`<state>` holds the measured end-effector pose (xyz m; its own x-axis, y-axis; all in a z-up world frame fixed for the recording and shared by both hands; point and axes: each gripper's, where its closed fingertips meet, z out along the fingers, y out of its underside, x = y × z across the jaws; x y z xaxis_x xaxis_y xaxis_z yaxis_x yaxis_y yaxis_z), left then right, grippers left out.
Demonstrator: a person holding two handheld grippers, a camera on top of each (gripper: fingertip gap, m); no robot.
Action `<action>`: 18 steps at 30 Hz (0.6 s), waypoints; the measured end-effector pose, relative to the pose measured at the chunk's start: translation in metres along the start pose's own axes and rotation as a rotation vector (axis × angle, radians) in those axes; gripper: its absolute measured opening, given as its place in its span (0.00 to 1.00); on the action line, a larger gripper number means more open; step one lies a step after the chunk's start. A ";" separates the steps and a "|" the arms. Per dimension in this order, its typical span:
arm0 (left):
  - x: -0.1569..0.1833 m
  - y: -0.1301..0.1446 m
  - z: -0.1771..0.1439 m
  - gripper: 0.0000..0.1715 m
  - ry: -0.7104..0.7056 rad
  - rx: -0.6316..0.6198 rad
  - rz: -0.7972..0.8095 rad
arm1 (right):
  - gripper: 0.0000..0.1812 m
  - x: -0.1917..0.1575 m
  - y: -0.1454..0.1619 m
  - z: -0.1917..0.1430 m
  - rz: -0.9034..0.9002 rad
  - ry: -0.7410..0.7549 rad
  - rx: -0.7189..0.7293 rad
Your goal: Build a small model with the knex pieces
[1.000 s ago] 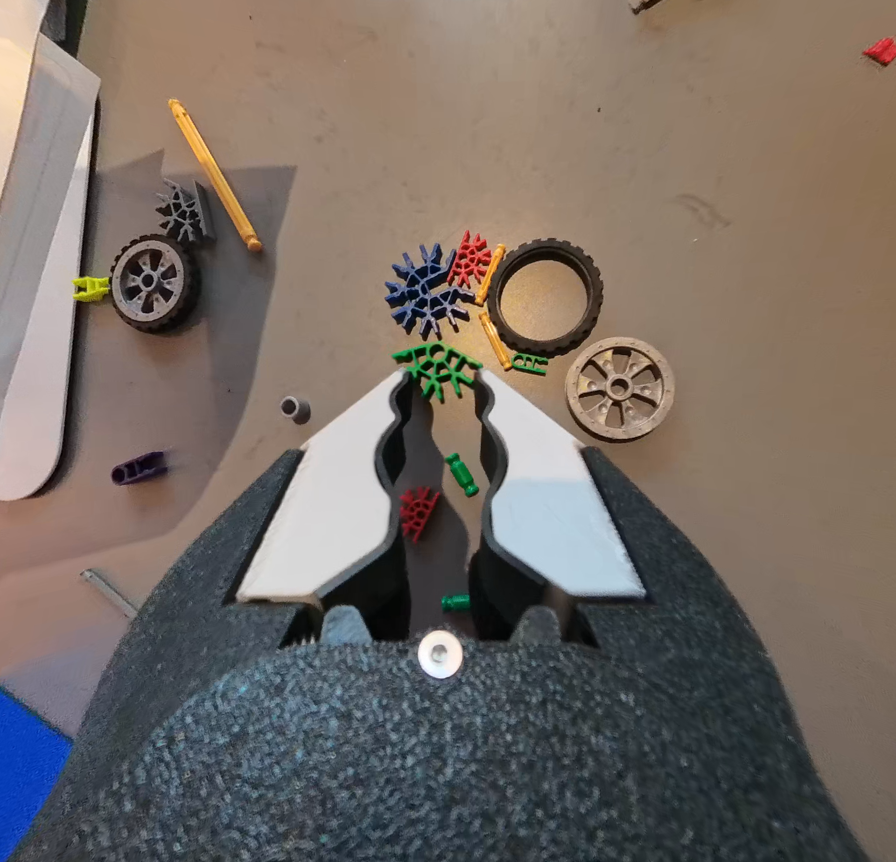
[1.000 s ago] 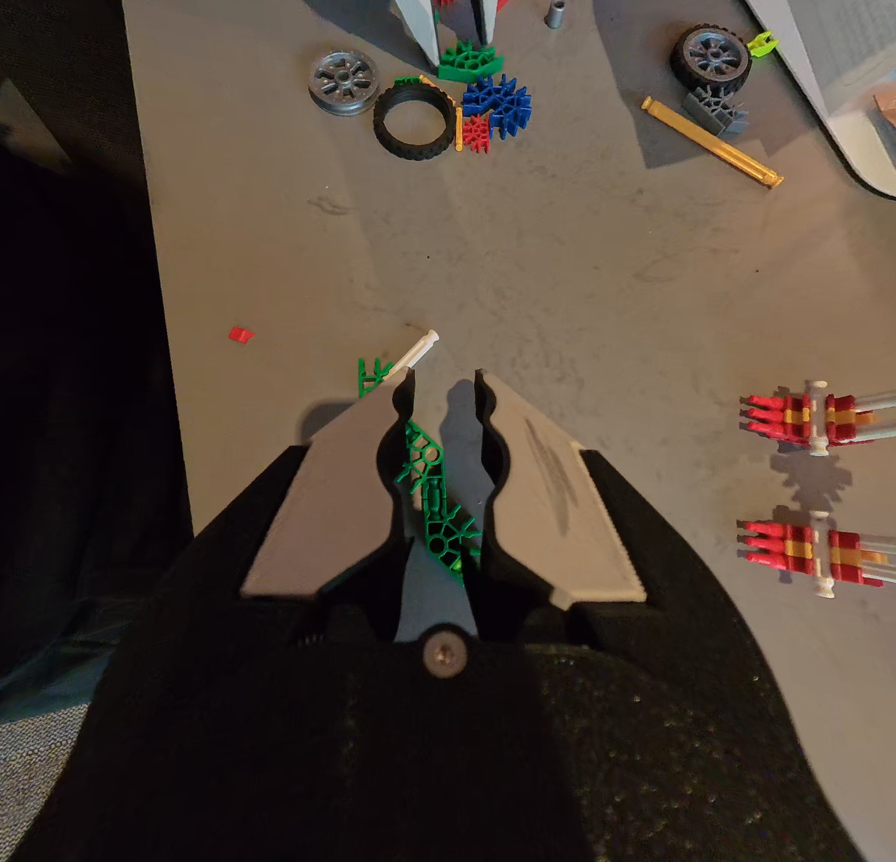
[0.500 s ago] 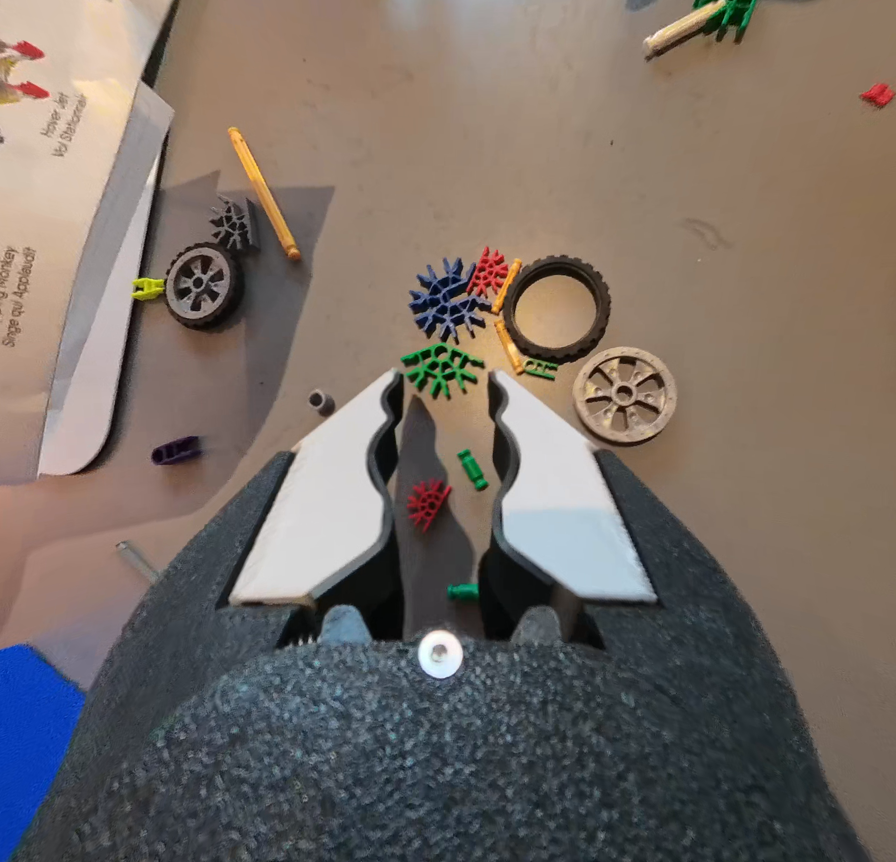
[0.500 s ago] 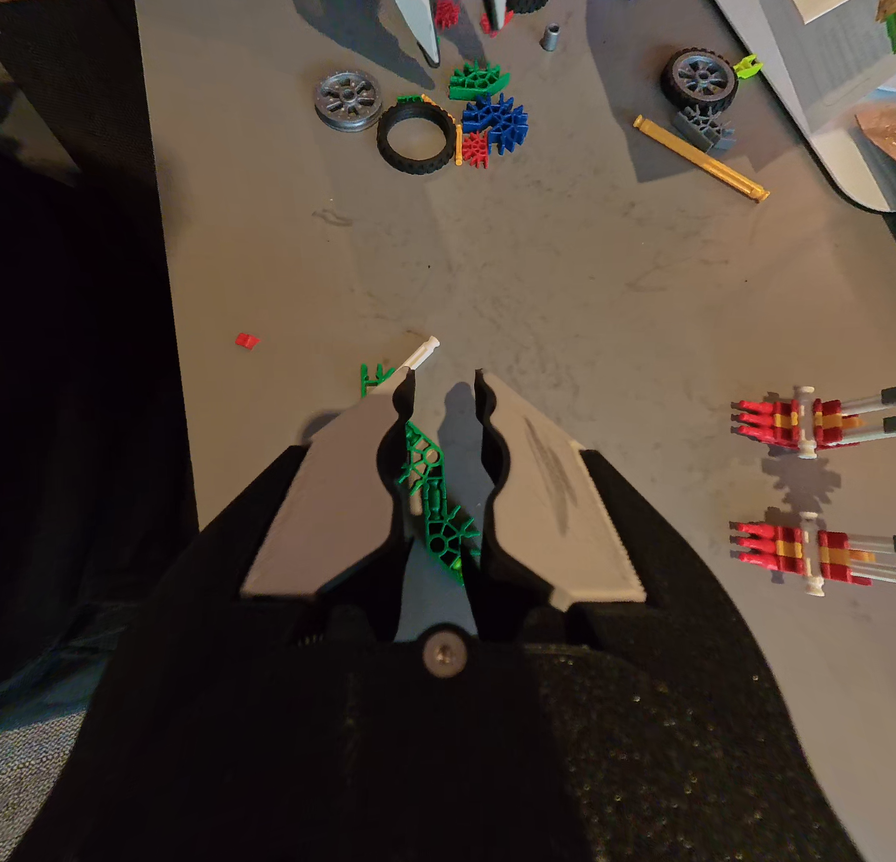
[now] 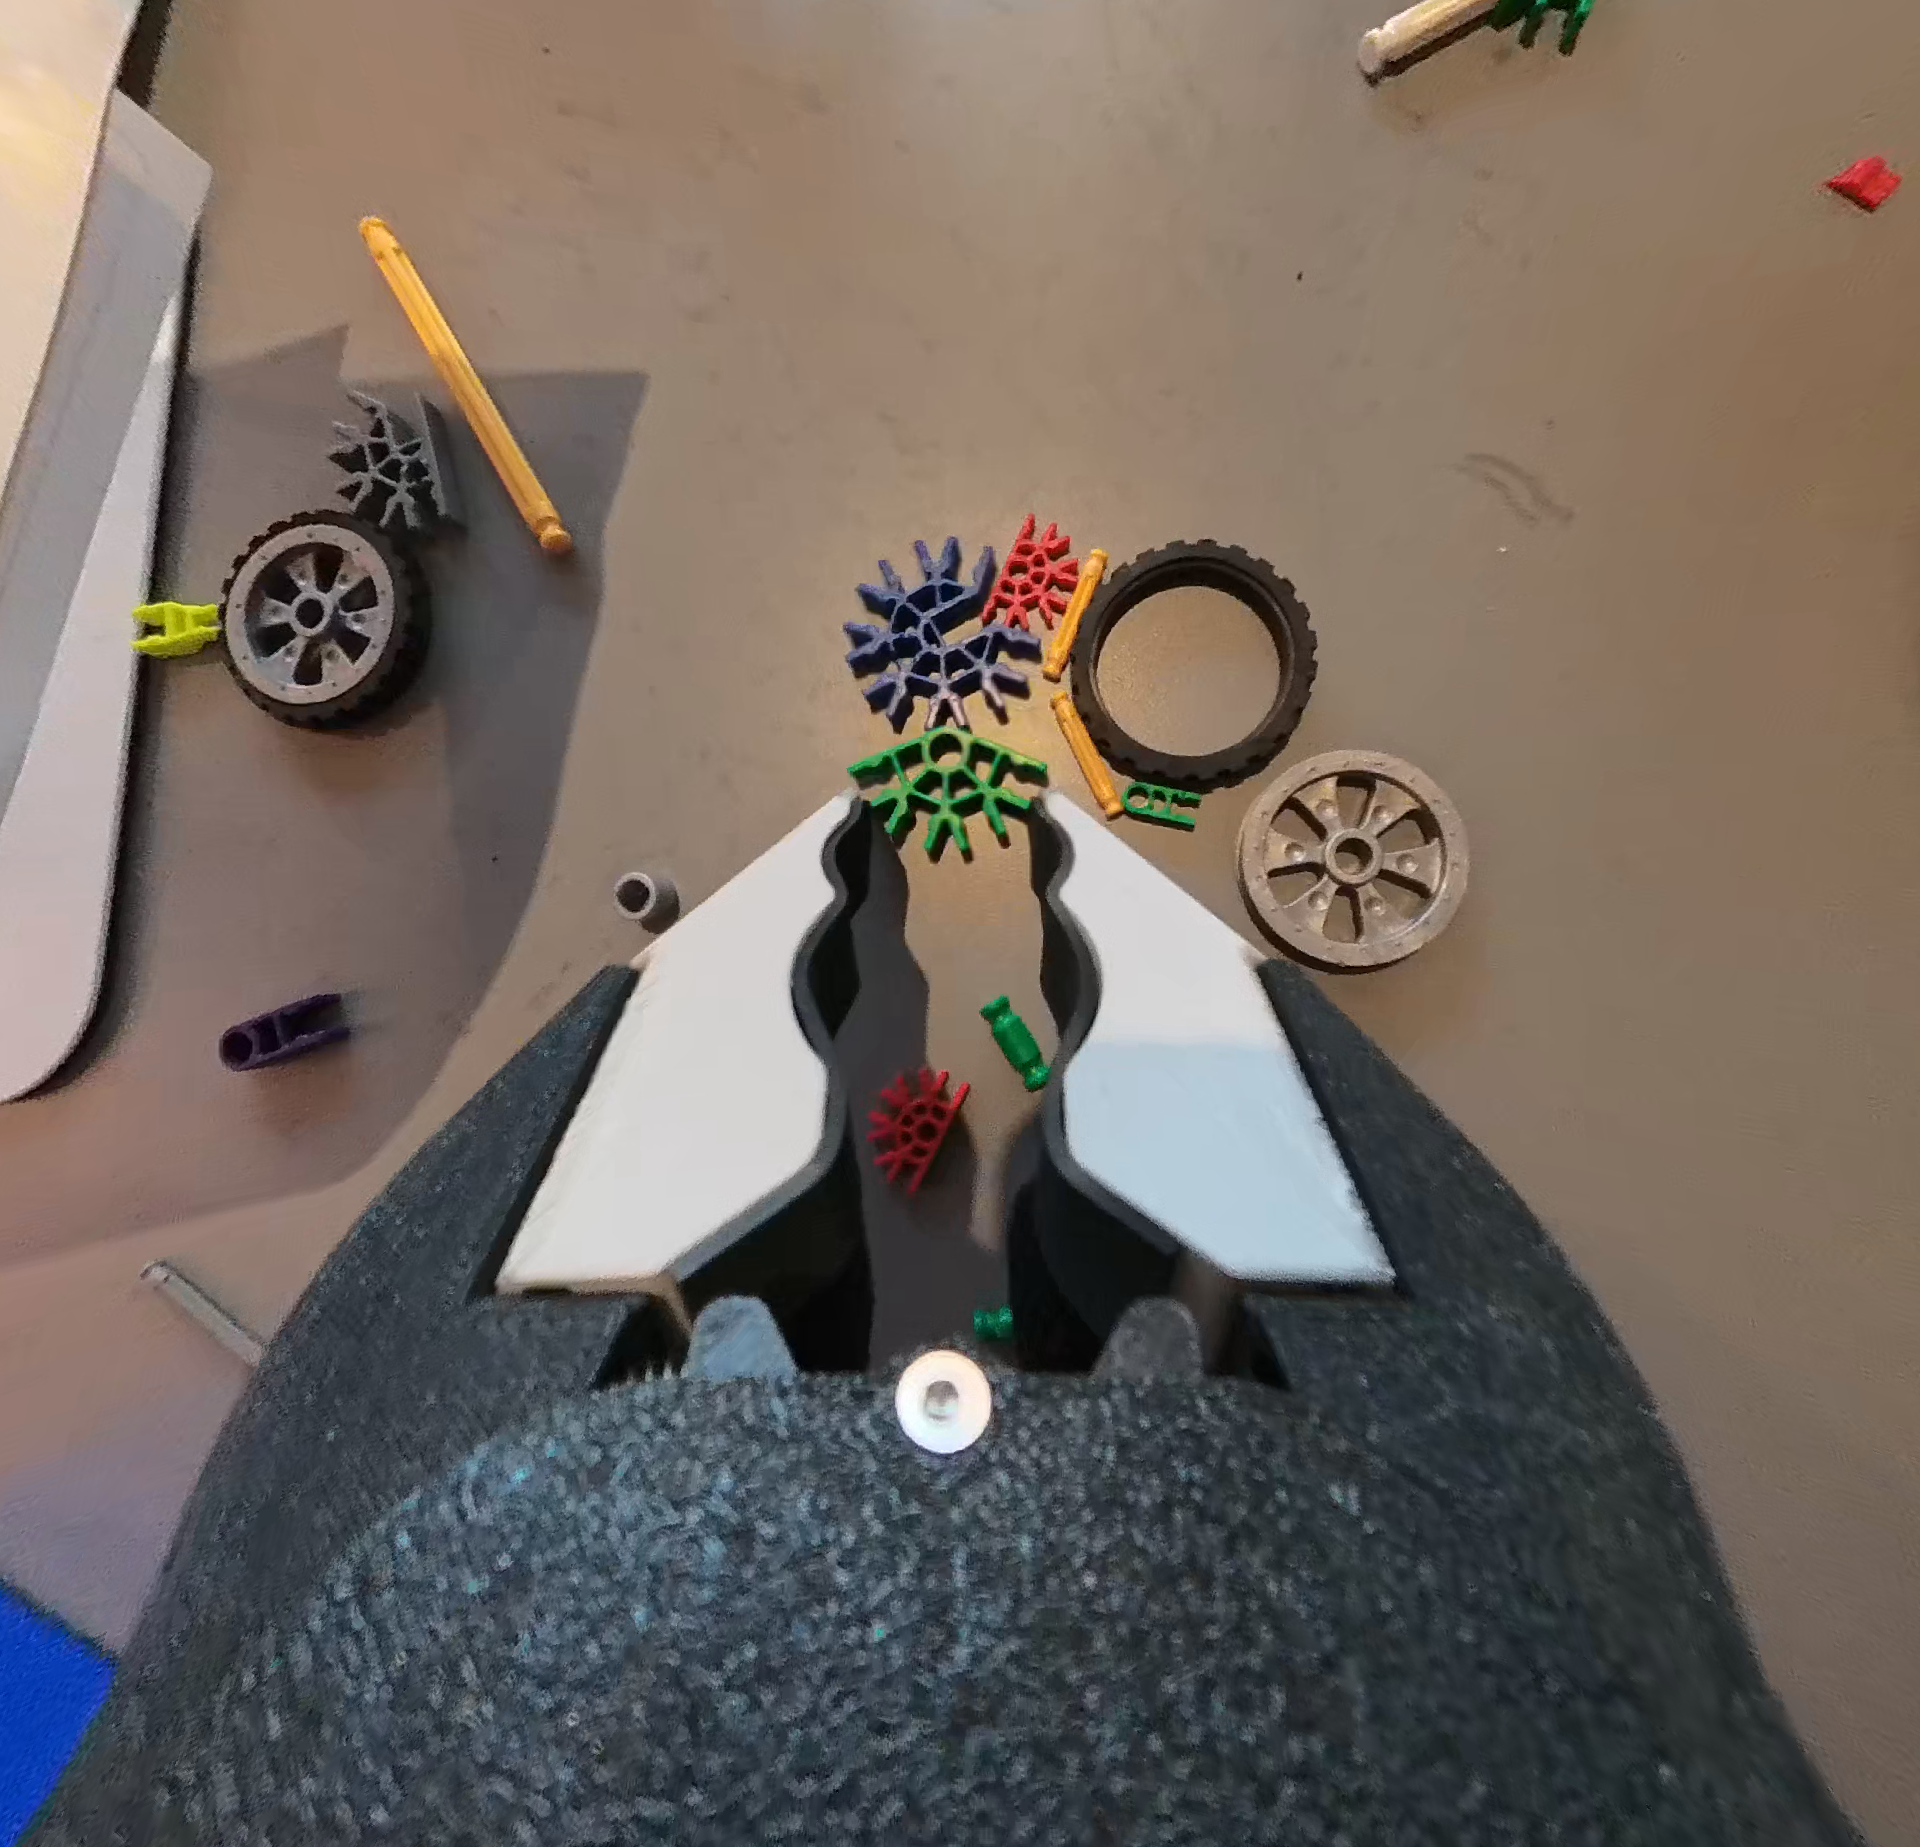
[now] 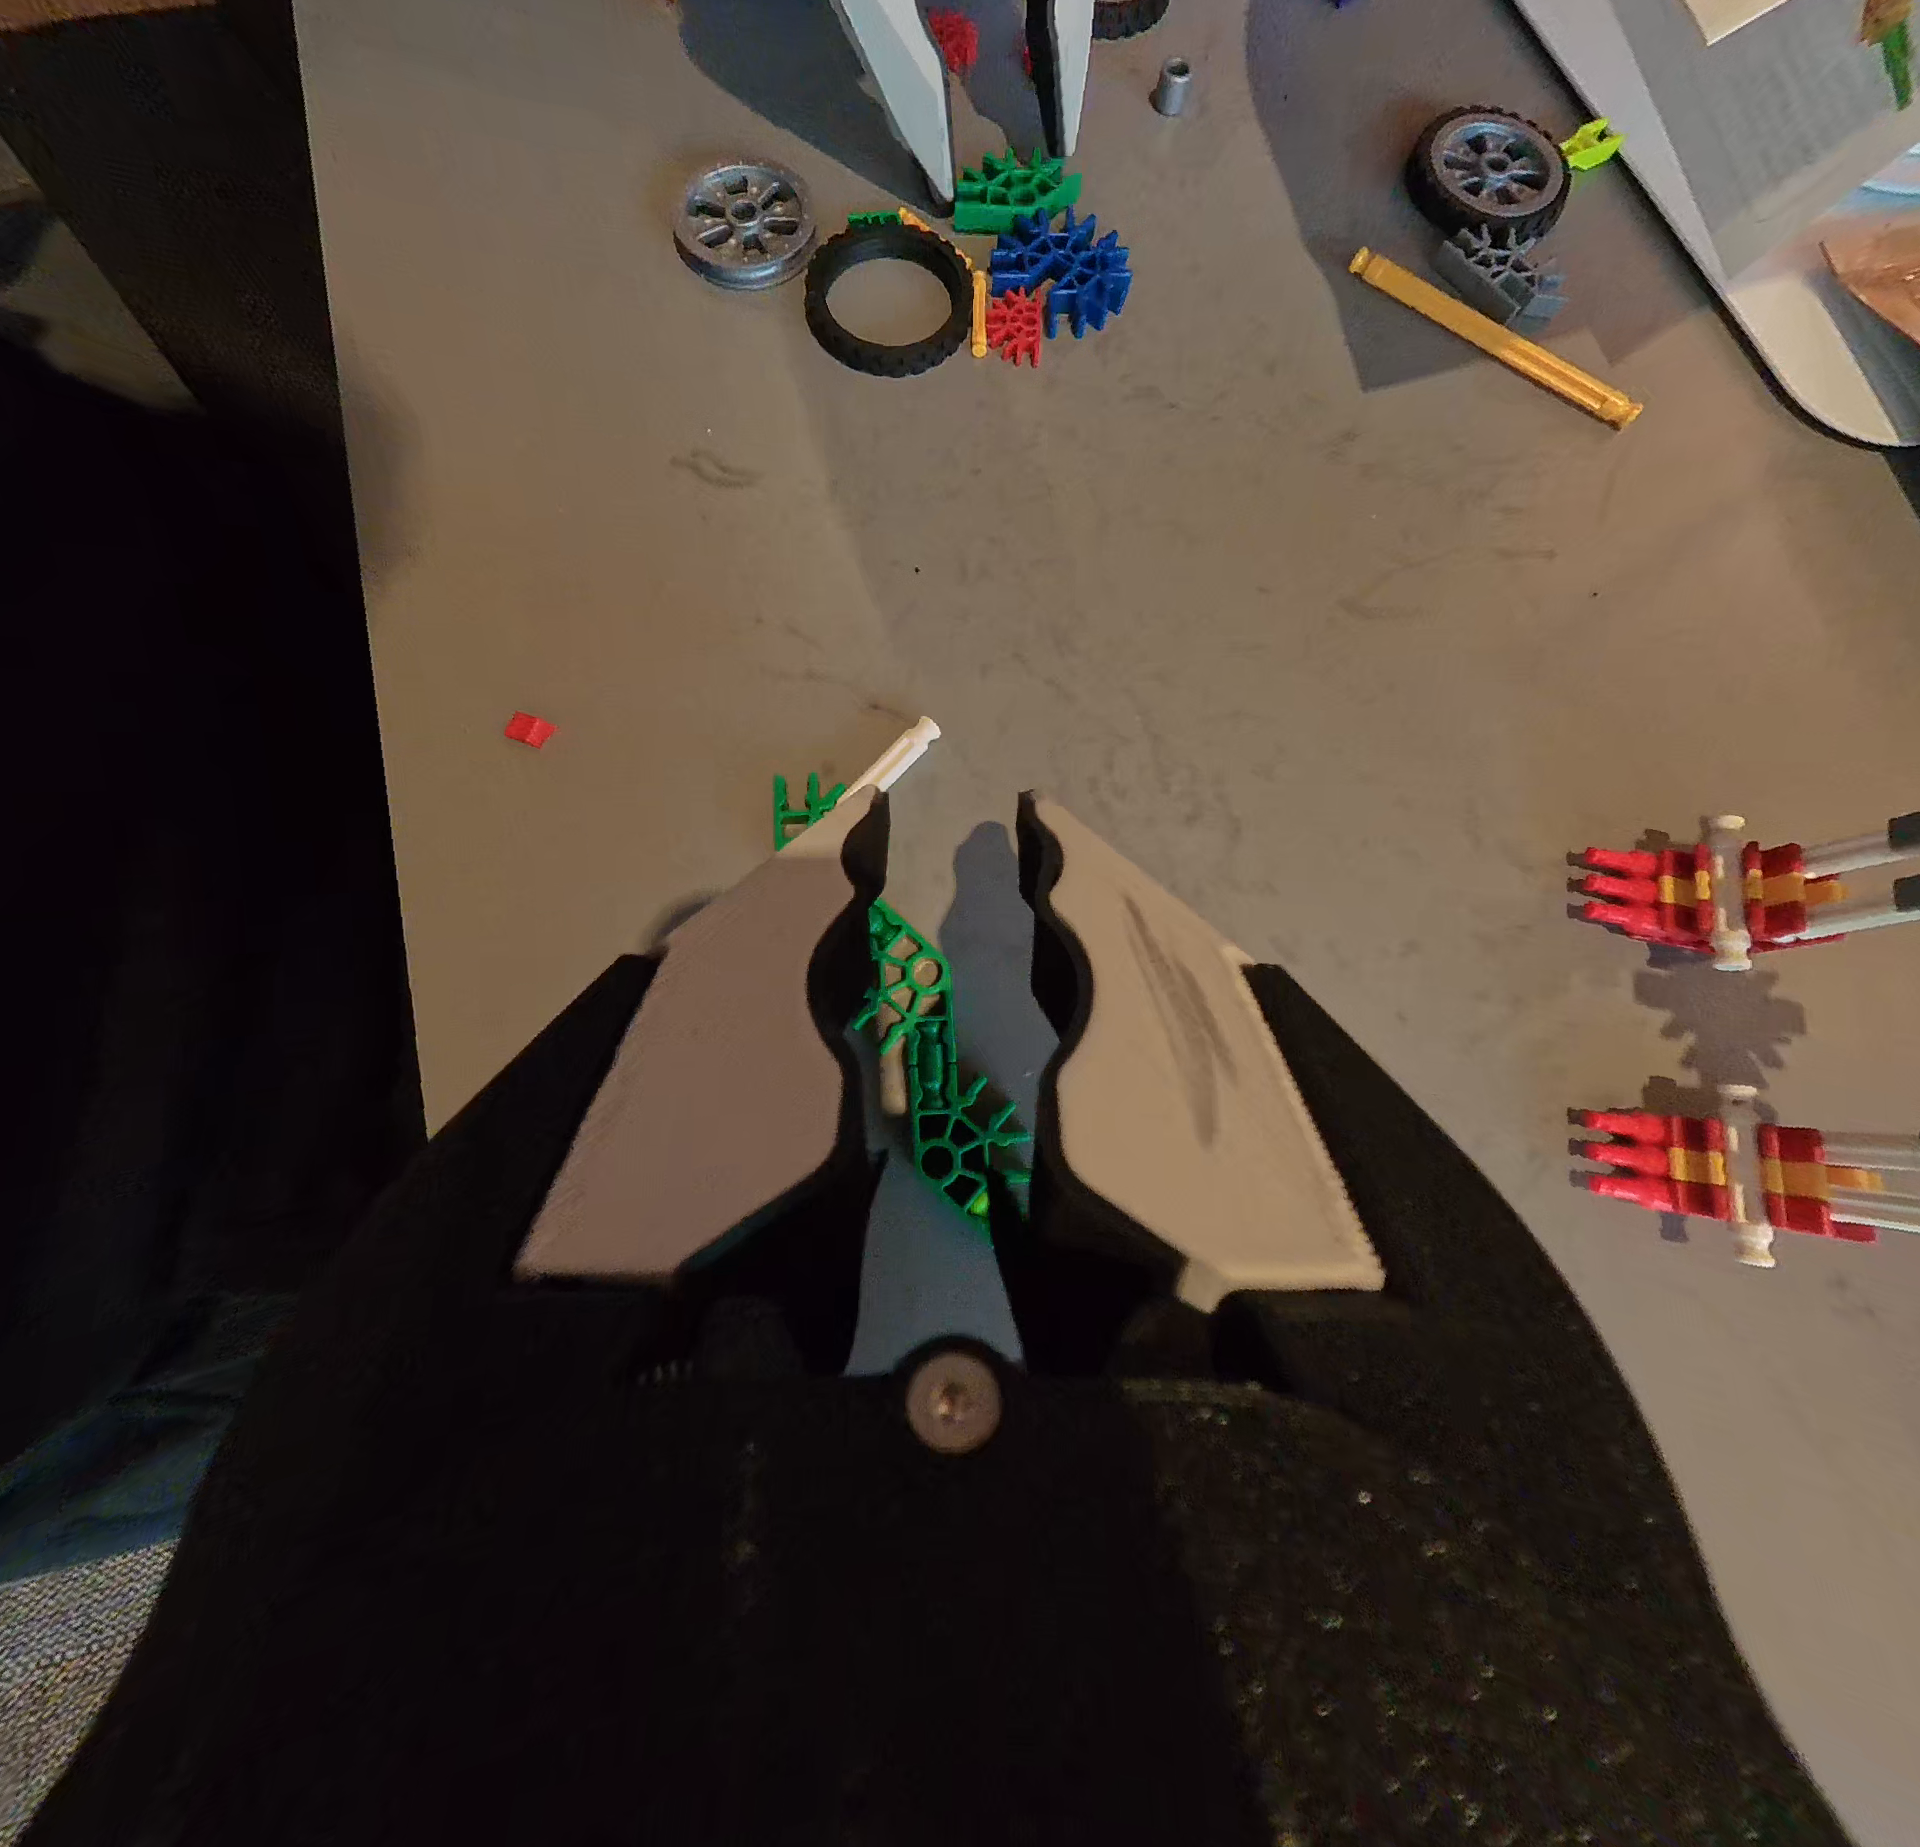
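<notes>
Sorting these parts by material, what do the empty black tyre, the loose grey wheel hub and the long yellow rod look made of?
Empty black tyre: probably soft rubber, matte, with a knobbly tread.
Loose grey wheel hub: likely hard moulded plastic with a dull silver-grey finish; metal can't be ruled out.
Long yellow rod: hard plastic, slightly translucent and glossy.

Grey table (image 6: 1195, 602) strewn with toy construction pieces (image 5: 940, 644).
</notes>
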<state>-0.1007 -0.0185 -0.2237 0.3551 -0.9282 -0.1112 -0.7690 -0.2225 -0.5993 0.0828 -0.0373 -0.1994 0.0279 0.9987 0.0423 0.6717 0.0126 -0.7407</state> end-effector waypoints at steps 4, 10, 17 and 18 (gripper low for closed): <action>-0.003 -0.025 -0.016 0.02 -0.103 0.072 -0.016 | 0.13 0.001 -0.001 -0.003 0.002 0.007 0.006; 0.015 -0.057 -0.007 0.00 -0.149 0.042 0.062 | 0.13 0.004 -0.003 -0.006 0.007 0.012 0.006; -0.027 -0.058 -0.018 0.12 -0.276 0.074 -0.044 | 0.13 0.011 -0.008 -0.017 0.011 0.046 0.028; -0.033 -0.061 -0.017 0.15 -0.284 0.084 -0.055 | 0.13 0.012 -0.008 -0.017 0.010 0.049 0.031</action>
<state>-0.0748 0.0200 -0.1701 0.5386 -0.7922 -0.2868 -0.7018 -0.2336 -0.6730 0.0902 -0.0261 -0.1821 0.0710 0.9952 0.0667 0.6481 0.0048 -0.7616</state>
